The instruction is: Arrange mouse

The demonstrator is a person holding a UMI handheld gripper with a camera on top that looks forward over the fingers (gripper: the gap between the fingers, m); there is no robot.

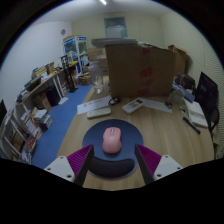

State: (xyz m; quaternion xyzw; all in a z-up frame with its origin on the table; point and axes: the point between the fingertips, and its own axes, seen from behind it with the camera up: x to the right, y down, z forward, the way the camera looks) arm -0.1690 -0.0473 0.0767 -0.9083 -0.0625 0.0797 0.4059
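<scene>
A pink mouse [112, 140] lies on a round dark blue mouse mat [92, 136] with a black wrist rest [112, 167] at its near edge, on a wooden table [170, 140]. My gripper [112, 160] is open. Its two purple-padded fingers [76, 161] stand at either side of the wrist rest, just short of the mouse. The mouse rests on the mat ahead of the fingers, apart from both.
A large cardboard box [138, 68] stands at the far side of the table. A white keyboard [96, 106] and white flat items [150, 104] lie before it. A black chair [209, 95] is at the right. Shelves with books [30, 105] line the left, beside a blue floor.
</scene>
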